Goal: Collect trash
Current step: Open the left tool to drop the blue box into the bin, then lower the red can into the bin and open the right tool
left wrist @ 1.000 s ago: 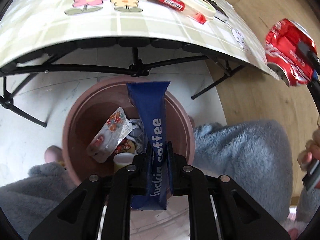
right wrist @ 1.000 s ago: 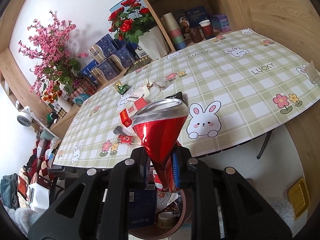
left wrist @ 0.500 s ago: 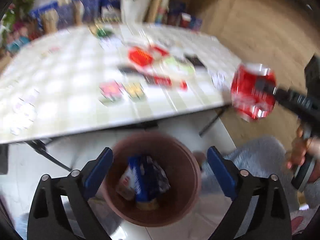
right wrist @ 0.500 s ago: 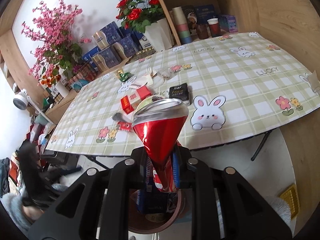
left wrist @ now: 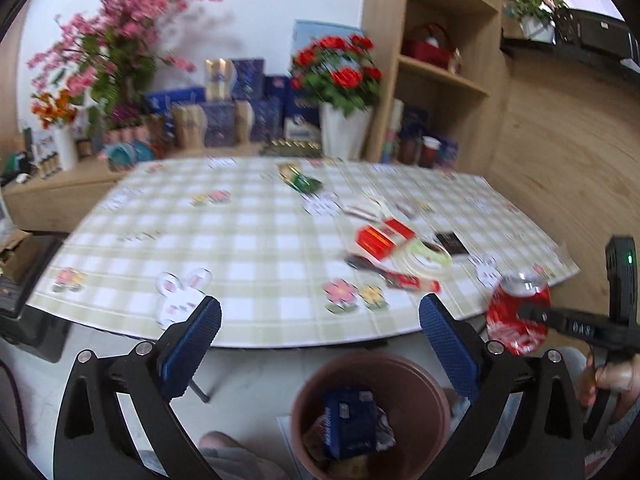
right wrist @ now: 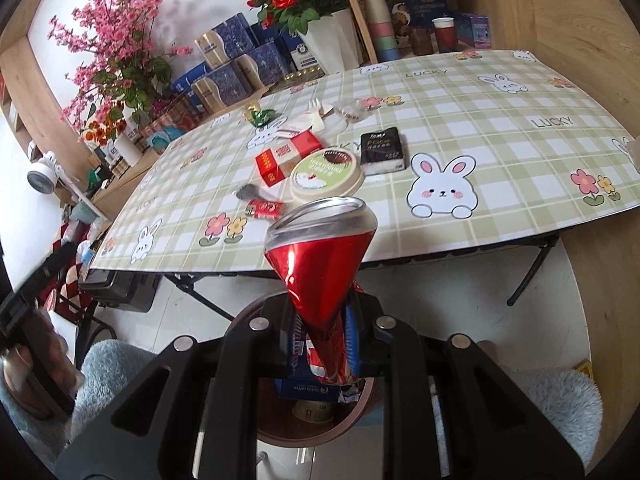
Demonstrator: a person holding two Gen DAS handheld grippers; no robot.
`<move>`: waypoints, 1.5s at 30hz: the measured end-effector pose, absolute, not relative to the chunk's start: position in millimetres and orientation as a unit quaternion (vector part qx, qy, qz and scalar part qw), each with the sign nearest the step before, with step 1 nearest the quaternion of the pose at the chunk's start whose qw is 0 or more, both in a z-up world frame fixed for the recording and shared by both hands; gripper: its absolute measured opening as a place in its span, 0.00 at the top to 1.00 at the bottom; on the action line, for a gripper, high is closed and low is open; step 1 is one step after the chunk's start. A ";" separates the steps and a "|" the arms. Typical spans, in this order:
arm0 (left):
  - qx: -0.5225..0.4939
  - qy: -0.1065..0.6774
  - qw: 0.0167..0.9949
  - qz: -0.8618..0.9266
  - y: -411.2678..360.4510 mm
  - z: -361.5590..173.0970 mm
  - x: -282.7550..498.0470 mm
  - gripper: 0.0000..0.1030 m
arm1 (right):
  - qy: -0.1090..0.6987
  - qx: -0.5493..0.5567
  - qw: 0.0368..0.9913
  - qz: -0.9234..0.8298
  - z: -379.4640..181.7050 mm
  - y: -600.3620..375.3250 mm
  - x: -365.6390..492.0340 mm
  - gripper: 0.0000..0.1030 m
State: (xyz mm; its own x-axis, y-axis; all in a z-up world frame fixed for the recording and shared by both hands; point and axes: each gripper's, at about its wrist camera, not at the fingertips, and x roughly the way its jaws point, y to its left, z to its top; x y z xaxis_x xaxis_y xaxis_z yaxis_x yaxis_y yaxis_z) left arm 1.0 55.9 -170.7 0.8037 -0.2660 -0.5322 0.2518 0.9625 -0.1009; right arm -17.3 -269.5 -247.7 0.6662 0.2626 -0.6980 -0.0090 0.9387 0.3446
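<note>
My left gripper [left wrist: 320, 344] has let go of the blue coffee packet [left wrist: 349, 424] and lifted away — a second ago it was pinched over the bin, now it lies inside the brown bin [left wrist: 400, 364] with the other scraps. The left jaws are opening, nearly as wide as they go, nothing between them, and the view has swung up to the checked table [left wrist: 248, 240].

My right gripper [right wrist: 326, 344] is clamped tight on the crushed red can [right wrist: 320, 264], squeezing its lower end flat, rim upward. It hangs above the bin, which shows just under the fingers in the right wrist view.

So I judge the step in hand is the can's drop: bring it squarely over the bin mouth, then part the jaws. After that the left goes back for table litter — the red carton [right wrist: 286, 156], the round green-lidded tub [right wrist: 326, 176], the black pack [right wrist: 382, 152].
</note>
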 end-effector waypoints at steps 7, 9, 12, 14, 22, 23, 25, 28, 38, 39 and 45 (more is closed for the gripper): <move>-0.019 0.261 0.959 -0.108 78.5 -163.3 -2.0 0.06 | 0.423 0.150 0.889 0.090 -260.9 -255.5 -20.4 0.79; -0.023 0.262 0.959 -0.103 83.2 -165.1 -1.9 0.06 | 0.430 0.146 0.886 0.095 -264.2 -250.6 -20.2 0.79; -0.029 0.266 0.958 -0.099 86.3 -169.2 -1.5 0.06 | 0.440 0.139 0.881 0.103 -269.0 -242.7 -19.7 0.79; -0.030 0.269 0.958 -0.098 88.3 -172.4 -1.1 0.06 | 0.447 0.136 0.878 0.108 -272.1 -238.6 -19.0 0.79; -0.030 0.270 0.958 -0.093 93.7 -178.1 -1.5 0.06 | 0.481 0.113 0.860 0.130 -292.9 -215.5 -16.3 0.79; -0.032 0.271 0.958 -0.092 94.4 -178.8 -0.6 0.06 | 0.485 0.108 0.858 0.133 -295.0 -212.4 -15.9 0.79; -0.040 0.274 0.956 -0.091 97.8 -180.8 1.7 0.06 | 0.492 0.099 0.854 0.139 -299.9 -206.7 -14.9 0.79; -0.045 0.279 0.955 -0.091 100.0 -183.9 3.6 0.06 | 0.506 0.088 0.846 0.146 -309.9 -198.8 -11.3 0.79; -0.044 0.278 0.956 -0.082 108.5 -183.9 2.8 0.06 | 0.558 0.067 0.811 0.166 -354.5 -174.1 14.4 0.79; -0.046 0.278 0.956 -0.080 110.3 -184.0 2.7 0.06 | 0.566 0.060 0.805 0.167 -362.0 -169.1 18.3 0.79; -0.050 0.286 0.954 -0.071 117.8 -187.5 4.1 0.06 | 0.597 0.040 0.782 0.176 -388.0 -149.3 31.9 0.79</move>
State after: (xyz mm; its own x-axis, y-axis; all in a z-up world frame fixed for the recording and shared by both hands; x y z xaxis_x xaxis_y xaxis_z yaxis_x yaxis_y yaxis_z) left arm 4.1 117.8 -187.5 0.8268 -0.1638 -0.5381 0.1062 0.9849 -0.1366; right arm 31.9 -149.3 -388.0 0.2259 0.3231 -0.9190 -0.2272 0.9348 0.2728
